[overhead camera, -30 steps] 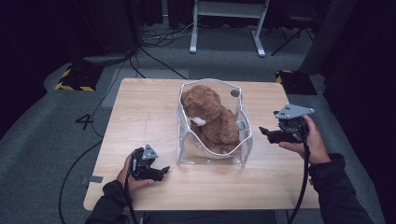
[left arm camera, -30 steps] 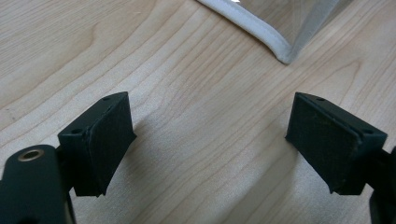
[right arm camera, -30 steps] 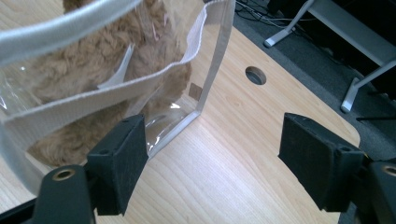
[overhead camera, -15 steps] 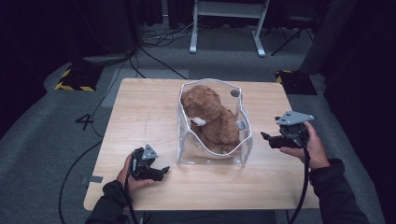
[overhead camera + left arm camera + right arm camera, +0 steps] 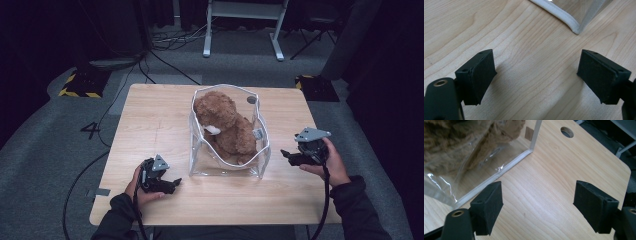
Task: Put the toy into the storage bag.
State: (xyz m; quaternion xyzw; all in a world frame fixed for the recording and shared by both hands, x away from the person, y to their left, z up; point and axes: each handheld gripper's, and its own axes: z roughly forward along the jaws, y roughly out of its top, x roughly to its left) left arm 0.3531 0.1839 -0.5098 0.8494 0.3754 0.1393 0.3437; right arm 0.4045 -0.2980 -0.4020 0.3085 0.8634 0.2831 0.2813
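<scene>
A brown teddy bear (image 5: pixel 225 127) lies inside a clear plastic bag with white trim (image 5: pixel 227 167) in the middle of the wooden table (image 5: pixel 150 115). My left gripper (image 5: pixel 172 186) rests low on the table at the bag's front left, jaws open and empty; the bag's white-edged corner (image 5: pixel 571 25) lies just beyond them. My right gripper (image 5: pixel 286 155) hovers open to the right of the bag, apart from it. Through the plastic the bear's fur (image 5: pixel 454 147) shows at upper left, with the bag's trim (image 5: pixel 499 175) close to the left jaw.
A round cable hole (image 5: pixel 251 100) sits in the table behind the bag; the same hole (image 5: pixel 567 131) appears far ahead of the right gripper. Cables and a white frame's legs (image 5: pixel 240 30) lie on the grey floor beyond. Bare wood spreads left and front.
The right gripper has moved down and away from the bag's right side toward the table's right edge. The left gripper and the bag have stayed put.
</scene>
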